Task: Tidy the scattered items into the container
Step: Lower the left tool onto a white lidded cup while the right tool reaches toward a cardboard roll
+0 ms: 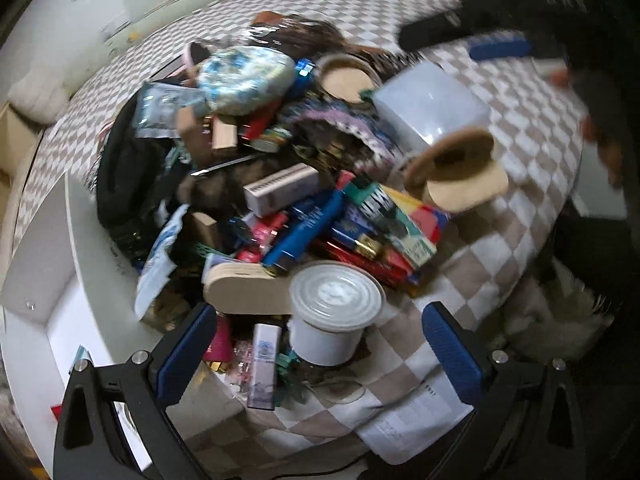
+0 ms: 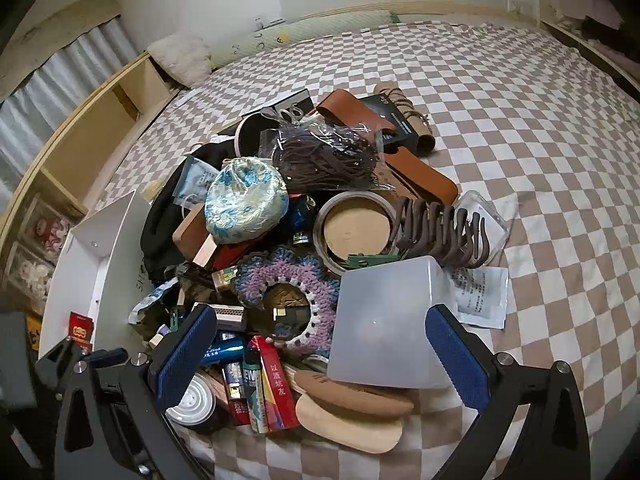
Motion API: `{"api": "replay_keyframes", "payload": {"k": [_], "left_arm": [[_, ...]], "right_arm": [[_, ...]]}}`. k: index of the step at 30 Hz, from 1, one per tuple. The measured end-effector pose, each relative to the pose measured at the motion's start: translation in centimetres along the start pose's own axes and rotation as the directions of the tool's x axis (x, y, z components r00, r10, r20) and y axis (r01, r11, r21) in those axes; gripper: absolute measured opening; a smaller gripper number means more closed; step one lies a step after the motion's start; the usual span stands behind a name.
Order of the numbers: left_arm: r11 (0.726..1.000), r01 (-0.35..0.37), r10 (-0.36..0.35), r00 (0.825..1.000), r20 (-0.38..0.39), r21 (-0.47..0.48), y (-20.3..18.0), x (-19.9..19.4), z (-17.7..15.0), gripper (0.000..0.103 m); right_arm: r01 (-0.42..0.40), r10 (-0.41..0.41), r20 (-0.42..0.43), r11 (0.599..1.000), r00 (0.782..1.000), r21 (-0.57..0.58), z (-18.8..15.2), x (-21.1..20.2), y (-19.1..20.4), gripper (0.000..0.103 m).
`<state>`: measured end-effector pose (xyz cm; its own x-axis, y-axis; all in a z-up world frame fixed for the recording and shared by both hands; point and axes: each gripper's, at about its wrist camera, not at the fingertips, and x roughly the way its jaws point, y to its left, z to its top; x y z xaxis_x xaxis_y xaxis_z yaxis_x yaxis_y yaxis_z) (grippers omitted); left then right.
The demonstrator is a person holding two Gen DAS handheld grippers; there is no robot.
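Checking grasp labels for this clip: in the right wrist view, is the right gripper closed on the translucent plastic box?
No. The right gripper is open, its blue pads spread wide, with the translucent plastic box lying loose between them.

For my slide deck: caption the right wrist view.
Open right gripper above a translucent plastic box beside a heap of clutter on a checkered bedspread.

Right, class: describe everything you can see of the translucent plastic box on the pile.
The box is a frosted, whitish, translucent plastic cube with rounded corners; whether it is empty cannot be told. It sits tilted at the pile's edge nearest the checked bedspread. It leans over the crochet mat and the brown insole, with the hair claw behind. The right tongs stand open around it, not gripping; the left wrist view shows it too.
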<state>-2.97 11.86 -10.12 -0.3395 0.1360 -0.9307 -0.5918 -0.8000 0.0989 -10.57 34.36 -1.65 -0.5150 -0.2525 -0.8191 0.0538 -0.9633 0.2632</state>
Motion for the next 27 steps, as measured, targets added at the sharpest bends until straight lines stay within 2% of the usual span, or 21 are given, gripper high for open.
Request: {"api": "replay_keyframes", "payload": {"k": [3, 7, 20, 23, 27], "left_arm": [[0.999, -0.002, 0.004, 0.999, -0.043, 0.047, -0.8, 1.3, -0.7, 0.103], [0.998, -0.006, 0.01, 0.997, -0.072, 0.055, -0.9, 2.4, -1.4, 0.102], [1.0, -0.026, 0.025, 0.998, -0.053, -0.017, 0.7, 3.1, -1.8, 0.101], [0.999, -0.023, 0.022, 0.998, -0.06, -0.029, 0.9, 3.4, -1.7, 0.088], [0.999, -0.028, 0.025, 0.997, -0.069, -0.033, 1.1, 3.8, -1.6, 0.087]], "right_arm": [[0.008, -0.008, -0.001, 1.0, 1.0, -0.008, 0.0, 0.0, 0.1, 0.103], [0.004, -0.004, -0.014, 1.0, 1.0, 0.019, 0.0, 0.3, -0.5, 0.103], [0.033, -0.033, -0.092, 0.999, 0.995, -0.007, -1.5, 1.3, -1.3, 0.103], [0.028, -0.029, -0.096, 0.999, 0.995, -0.021, -2.1, 0.9, -1.7, 0.103], [0.043, -0.048, -0.075, 0.997, 0.996, -0.059, -2.9, -0.1, -2.5, 0.103]]}}
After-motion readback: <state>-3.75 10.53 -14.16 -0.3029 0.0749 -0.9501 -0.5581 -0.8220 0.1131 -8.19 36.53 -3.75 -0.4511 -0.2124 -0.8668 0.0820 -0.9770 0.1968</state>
